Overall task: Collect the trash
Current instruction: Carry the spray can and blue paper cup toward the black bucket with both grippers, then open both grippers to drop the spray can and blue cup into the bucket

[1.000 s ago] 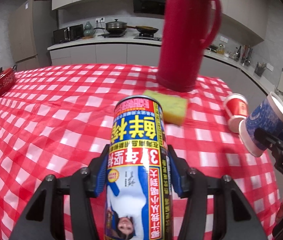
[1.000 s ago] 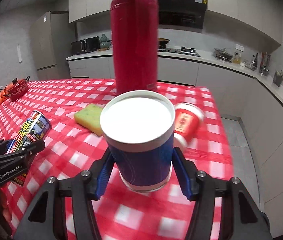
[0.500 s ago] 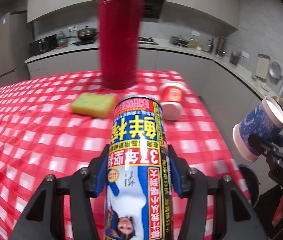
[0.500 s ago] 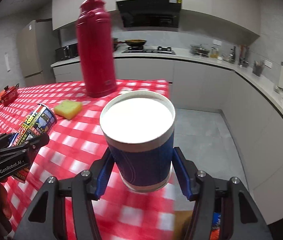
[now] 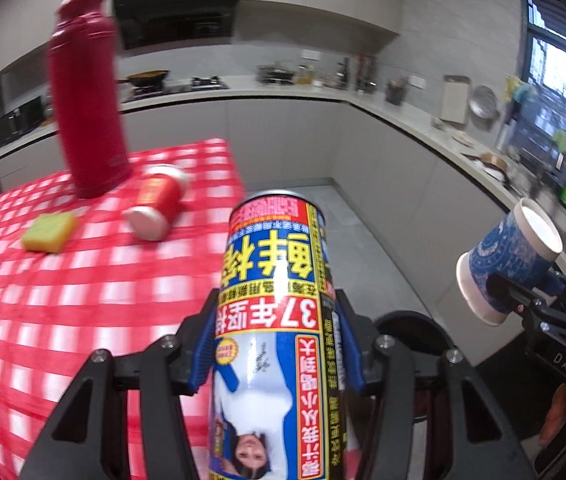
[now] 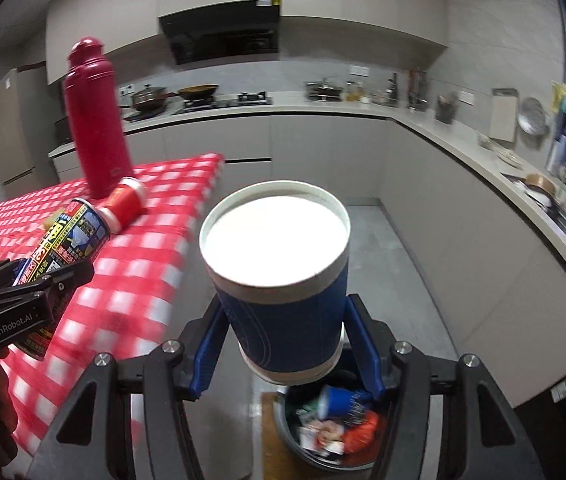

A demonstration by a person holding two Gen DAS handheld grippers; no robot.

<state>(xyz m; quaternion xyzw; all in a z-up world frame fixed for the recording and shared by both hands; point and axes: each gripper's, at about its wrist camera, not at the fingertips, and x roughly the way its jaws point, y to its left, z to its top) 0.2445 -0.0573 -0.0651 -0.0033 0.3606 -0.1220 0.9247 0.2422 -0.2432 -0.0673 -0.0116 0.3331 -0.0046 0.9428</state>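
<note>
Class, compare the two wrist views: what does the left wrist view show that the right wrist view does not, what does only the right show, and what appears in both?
Only the left wrist view shows the yellow sponge on the checked tablecloth.

Only the right wrist view shows the trash inside the bin.

Both show the red thermos, the lying red cup, the printed can in the left gripper and the blue cup in the right gripper.
</note>
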